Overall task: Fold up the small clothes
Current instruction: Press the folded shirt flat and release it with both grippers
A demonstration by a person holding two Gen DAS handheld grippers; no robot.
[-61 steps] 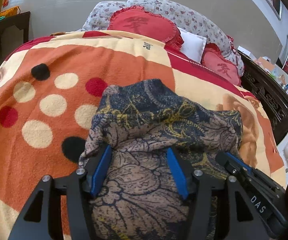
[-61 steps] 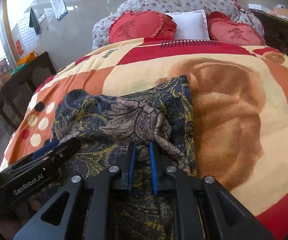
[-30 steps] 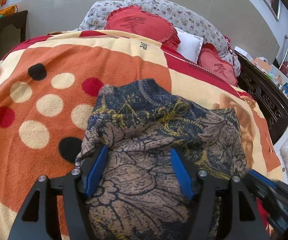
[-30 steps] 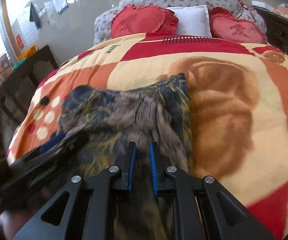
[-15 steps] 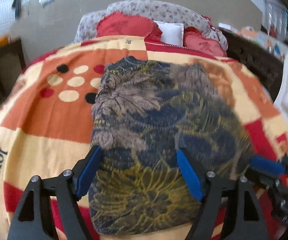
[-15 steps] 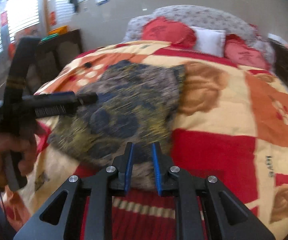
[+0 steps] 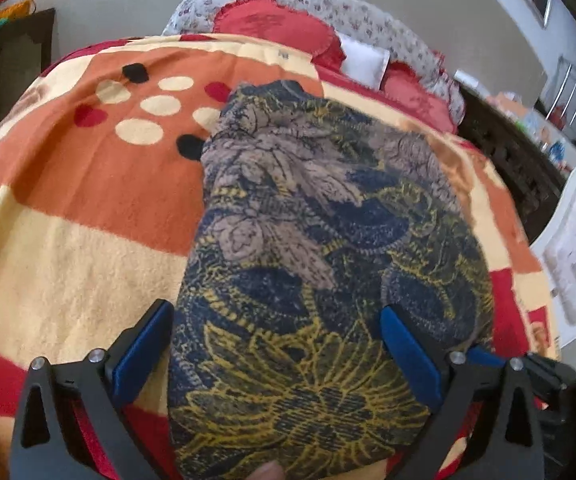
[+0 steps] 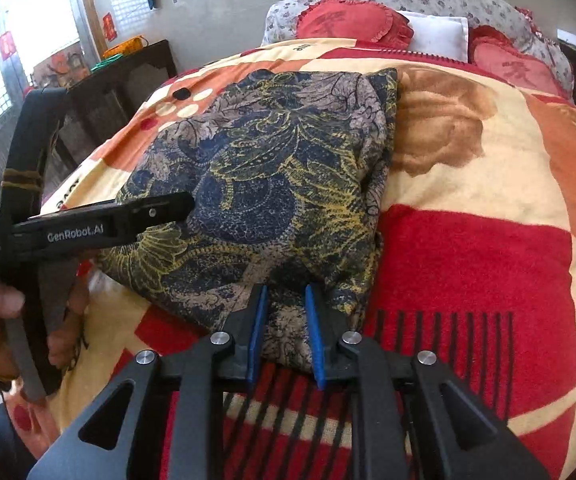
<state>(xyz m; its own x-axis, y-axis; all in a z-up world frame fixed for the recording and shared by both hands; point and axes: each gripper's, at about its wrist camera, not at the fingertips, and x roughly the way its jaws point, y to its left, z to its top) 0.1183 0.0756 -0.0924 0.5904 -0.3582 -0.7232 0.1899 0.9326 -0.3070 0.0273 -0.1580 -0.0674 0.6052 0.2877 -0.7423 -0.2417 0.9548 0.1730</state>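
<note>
On the soft orange-and-red blanket, the dark flowery cloth lay partly folded; the right gripper pinched its edge, the left gripper gaped wide, holding nothing.

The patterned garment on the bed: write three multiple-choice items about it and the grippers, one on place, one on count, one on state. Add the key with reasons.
1. Where does the patterned garment lie?
A. On the blanket
B. On the dark cabinet
C. On the white pillow

2. How many red heart cushions sit at the head of the bed?
A. One
B. Two
C. Four

3. How does the right gripper stand?
A. Wide open, clear of the cloth
B. Shut on the garment's near edge
C. Shut on a cushion

Key: 1 A, the garment rests spread on the blanket. 2 B, one red heart cushion sits left of the white pillow, another to its right. 3 B, its blue pads pinch the cloth edge, while the left gripper is open.
</note>
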